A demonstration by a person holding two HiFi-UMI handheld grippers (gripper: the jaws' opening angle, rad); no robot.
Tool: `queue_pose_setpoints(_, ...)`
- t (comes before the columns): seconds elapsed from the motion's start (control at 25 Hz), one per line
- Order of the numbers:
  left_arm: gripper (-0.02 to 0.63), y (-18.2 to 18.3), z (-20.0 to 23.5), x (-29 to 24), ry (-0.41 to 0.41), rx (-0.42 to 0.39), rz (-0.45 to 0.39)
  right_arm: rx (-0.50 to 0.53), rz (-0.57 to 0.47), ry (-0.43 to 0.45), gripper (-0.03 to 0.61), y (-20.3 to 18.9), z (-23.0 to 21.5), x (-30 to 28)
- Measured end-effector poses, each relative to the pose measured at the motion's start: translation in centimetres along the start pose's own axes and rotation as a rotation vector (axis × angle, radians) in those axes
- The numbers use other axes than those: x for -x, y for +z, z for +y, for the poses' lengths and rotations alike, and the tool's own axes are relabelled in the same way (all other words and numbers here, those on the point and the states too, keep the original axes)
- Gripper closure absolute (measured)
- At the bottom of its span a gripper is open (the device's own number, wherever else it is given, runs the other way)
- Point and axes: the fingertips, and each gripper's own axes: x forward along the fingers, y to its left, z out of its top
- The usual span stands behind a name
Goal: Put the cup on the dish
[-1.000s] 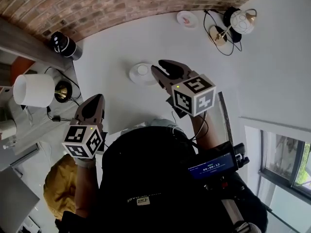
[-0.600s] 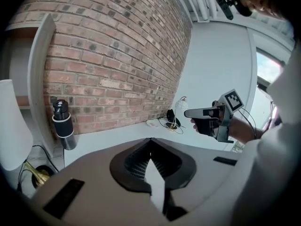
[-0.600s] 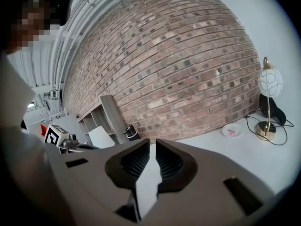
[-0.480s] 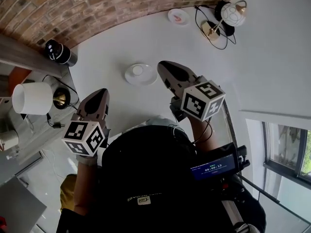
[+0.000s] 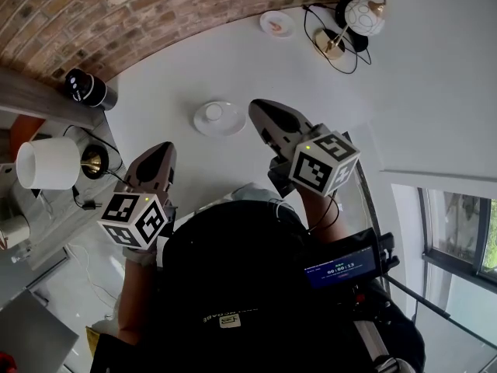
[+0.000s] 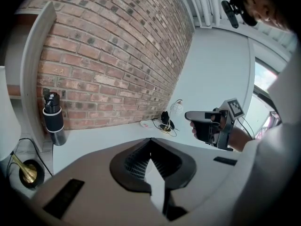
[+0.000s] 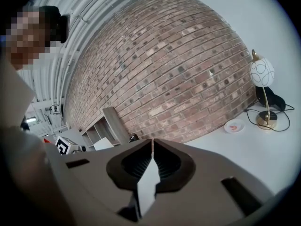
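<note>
We count one small white cup (image 5: 214, 113) on one round white dish (image 5: 220, 120). Our left hand-held gripper (image 5: 162, 147) and right hand-held gripper (image 5: 255, 106) hover clenched and empty, the right's jaws just closing.

small white cup (image 5: 213, 113), on white dish (image 5: 234, 123)

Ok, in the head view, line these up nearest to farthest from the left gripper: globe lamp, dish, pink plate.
1. Dish, right of the left gripper.
2. Pink plate, back by the bricks.
3. Globe lamp, far back right.
</note>
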Motion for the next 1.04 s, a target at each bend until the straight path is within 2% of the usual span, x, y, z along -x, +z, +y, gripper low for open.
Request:
queue_pose_setpoints(0.16,0.607,-0.13,0.0,-0.27,-0.003,0.003,0.006,0.046,0.015,-0.01,0.574,-0.15,-0.04,0.03)
queue_pose_setpoints(0.44,0.607,0.0,-0.34,-0.43,-0.032,0.02,0.007,0.025,0.009,-0.01,0.574,-0.13,-0.34,-0.05)
queue_pose_setpoints(1.04,0.607,-0.27,-0.09,-0.45,-0.025,0.03,0.015,0.016,0.011,-0.001,0.574,-0.1,-0.46,-0.44)
